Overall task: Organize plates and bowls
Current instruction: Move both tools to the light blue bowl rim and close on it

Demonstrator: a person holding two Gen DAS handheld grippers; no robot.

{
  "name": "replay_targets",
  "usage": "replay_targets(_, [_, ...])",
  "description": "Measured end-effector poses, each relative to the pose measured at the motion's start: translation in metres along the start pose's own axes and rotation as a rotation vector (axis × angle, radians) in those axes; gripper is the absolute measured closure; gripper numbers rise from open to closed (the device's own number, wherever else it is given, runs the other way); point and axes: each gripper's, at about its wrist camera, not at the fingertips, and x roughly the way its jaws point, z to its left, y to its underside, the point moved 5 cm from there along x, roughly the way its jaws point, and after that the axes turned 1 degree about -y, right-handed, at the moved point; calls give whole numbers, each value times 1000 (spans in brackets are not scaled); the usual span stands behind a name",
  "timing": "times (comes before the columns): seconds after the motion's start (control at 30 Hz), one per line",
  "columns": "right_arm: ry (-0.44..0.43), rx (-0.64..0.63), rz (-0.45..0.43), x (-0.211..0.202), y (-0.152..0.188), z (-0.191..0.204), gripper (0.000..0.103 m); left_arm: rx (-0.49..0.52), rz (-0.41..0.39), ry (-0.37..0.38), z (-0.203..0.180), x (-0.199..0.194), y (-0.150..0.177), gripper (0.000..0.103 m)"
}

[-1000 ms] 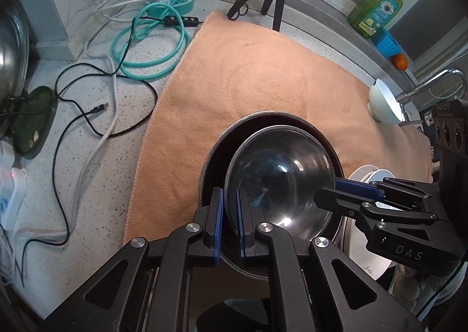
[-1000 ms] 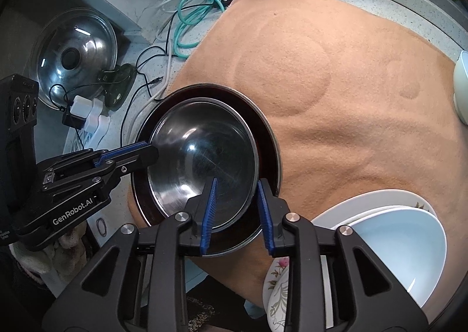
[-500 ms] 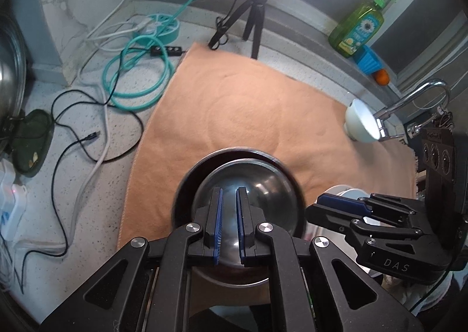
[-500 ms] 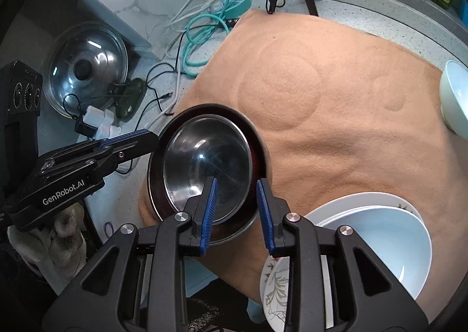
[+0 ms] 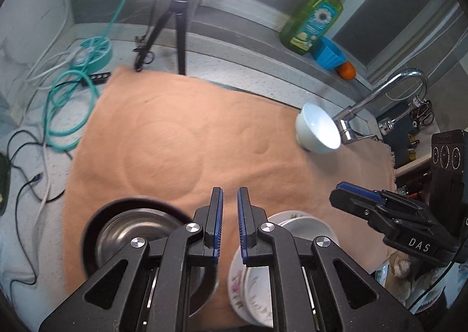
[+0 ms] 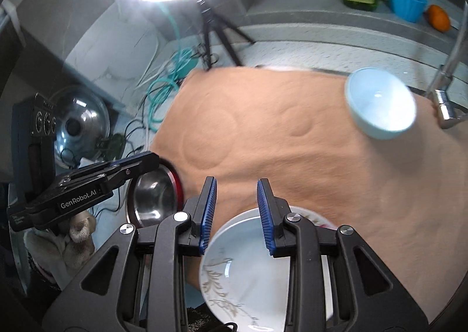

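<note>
A steel bowl (image 5: 131,232) sits nested in a dark, red-rimmed dish at the near left of the peach towel (image 5: 175,141). My left gripper (image 5: 229,194) hovers above the towel just right of that bowl, shut to a narrow slit that is just beginning to part, with nothing in it. A stack of white flowered plates (image 6: 242,258) lies at the near edge. Above it my right gripper (image 6: 237,185) is empty, its jaws opening. A pale blue bowl (image 6: 380,103) stands far right by the faucet. The steel bowl (image 6: 155,197) shows beside the left gripper (image 6: 152,162).
A faucet (image 5: 380,95) arches over the towel's far right corner. On the back ledge stand a green soap bottle (image 5: 316,15), a blue cup and an orange. A tripod (image 5: 178,24) with a ring light stands at the back. Cables (image 5: 67,103) and a pot lid (image 6: 79,124) lie left.
Both grippers have lifted off the steel bowl and drawn back and to the right. The right gripper now hangs over the white plates, its jaws a little wider.
</note>
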Motion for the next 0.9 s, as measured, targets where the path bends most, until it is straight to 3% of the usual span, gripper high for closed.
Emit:
replay_targets(0.07, [15, 30, -27, -10, -5, -19, 61, 7, 4, 13, -12, 7, -7, 94])
replay_targets(0.43, [119, 177, -136, -43, -40, -134, 60, 41, 21, 54, -77, 53, -57, 93])
replay_targets(0.7, [132, 272, -110, -28, -55, -205, 60, 65, 90, 24, -107, 105, -84, 93])
replay_targets(0.9, [100, 319, -71, -2, -62, -225, 60, 63, 131, 16, -120, 136, -95, 93])
